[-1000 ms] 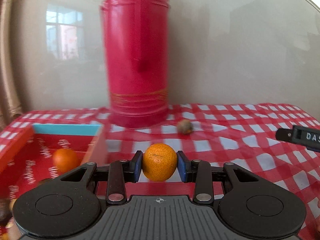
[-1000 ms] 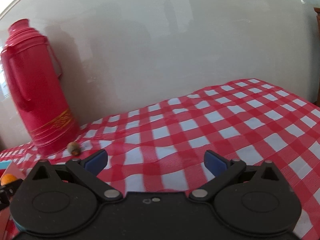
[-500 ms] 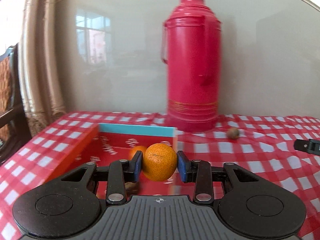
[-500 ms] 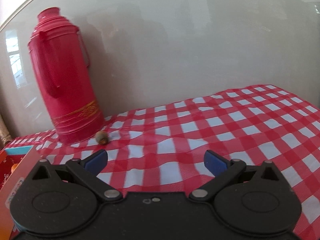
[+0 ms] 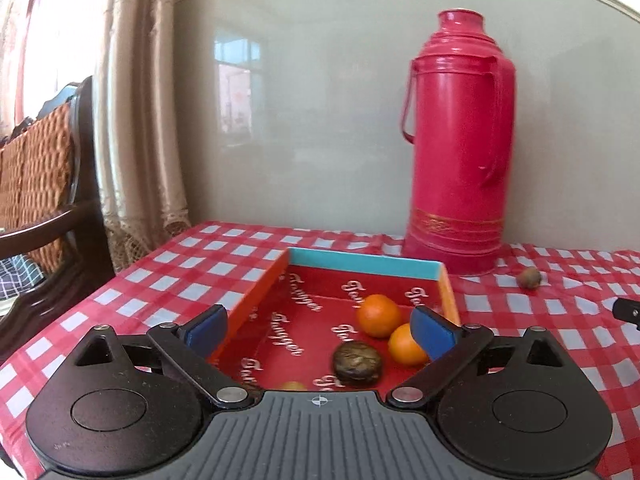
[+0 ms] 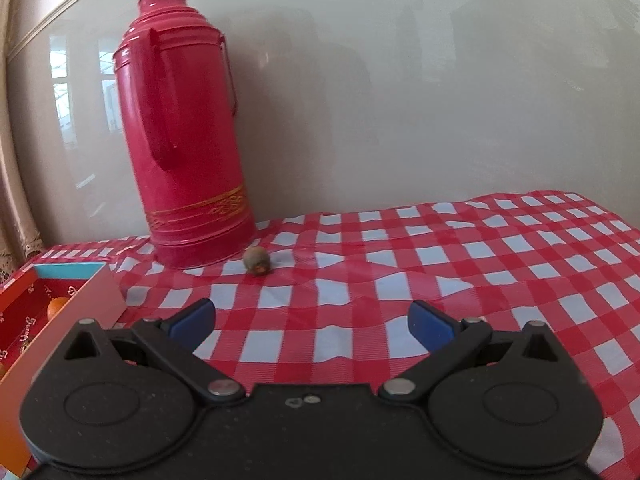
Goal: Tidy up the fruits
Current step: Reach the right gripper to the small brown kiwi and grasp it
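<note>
Two oranges were observed inside the red box [image 5: 264,300]: the far orange [image 5: 379,315] lay toward the box's right wall, and the near orange [image 5: 406,345] lay just beside it, partly hidden behind the right blue pad of the left tongs [image 5: 318,330]. A dark brown round fruit [image 5: 357,362] was seen in the box in front of the oranges, and a small yellowish item at the lower edge could not be identified. The left tongs were held above the box with the jaws wide apart; they had just been opening, and nothing was gripped between the pads. The box's far wall was noted as turquoise on top, its inside printed with white script.

On the red-and-white checked surface [image 6: 480,264] outside the box, a small brown fruit [image 6: 258,260] lay alone, just beside the base of the tall red thermos flask [image 6: 188,128], which stood upright against the pale wall. The right tongs [image 6: 312,322] were held over the checked surface with the jaws spread apart and nothing between them. A curtain [image 5: 136,120] and a wooden chair [image 5: 48,184] were recorded at the left.
</note>
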`<control>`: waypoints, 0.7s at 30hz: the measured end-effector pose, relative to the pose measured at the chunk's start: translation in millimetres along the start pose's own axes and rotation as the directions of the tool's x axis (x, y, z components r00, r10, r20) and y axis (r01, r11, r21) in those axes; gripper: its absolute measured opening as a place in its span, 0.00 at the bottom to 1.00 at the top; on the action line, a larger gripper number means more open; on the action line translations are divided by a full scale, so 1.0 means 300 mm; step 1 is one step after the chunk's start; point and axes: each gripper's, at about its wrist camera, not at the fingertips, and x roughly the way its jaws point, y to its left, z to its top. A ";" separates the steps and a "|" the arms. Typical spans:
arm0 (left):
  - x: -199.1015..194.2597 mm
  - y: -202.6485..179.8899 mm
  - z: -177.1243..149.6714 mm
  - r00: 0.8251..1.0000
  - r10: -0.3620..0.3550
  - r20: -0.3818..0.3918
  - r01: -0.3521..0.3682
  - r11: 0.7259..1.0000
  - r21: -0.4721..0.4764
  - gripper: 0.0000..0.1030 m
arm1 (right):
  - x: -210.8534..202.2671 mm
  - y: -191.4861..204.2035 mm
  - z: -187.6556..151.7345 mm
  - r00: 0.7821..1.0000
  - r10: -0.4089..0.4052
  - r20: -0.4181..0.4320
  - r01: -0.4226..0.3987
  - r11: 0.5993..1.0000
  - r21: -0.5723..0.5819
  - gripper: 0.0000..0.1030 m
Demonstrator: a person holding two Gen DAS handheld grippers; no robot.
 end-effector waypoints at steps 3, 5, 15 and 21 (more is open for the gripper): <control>0.006 0.028 0.000 1.000 0.014 -0.002 -0.014 1.000 -0.008 0.94 | 0.004 0.017 0.001 1.000 0.006 0.002 -0.006 1.000 -0.009 0.94; 0.008 0.043 -0.001 1.000 0.020 -0.004 -0.020 1.000 -0.012 0.94 | 0.005 0.028 0.001 1.000 0.011 0.003 -0.011 1.000 -0.013 0.94; 0.033 0.152 0.007 0.997 0.072 -0.007 -0.073 0.992 -0.100 0.94 | 0.029 0.078 0.034 0.998 0.052 0.026 -0.050 0.997 -0.050 0.94; 0.065 0.212 0.021 0.993 0.118 -0.019 -0.119 0.986 -0.119 0.94 | 0.084 0.101 0.051 0.998 0.061 0.014 -0.060 0.996 -0.064 0.94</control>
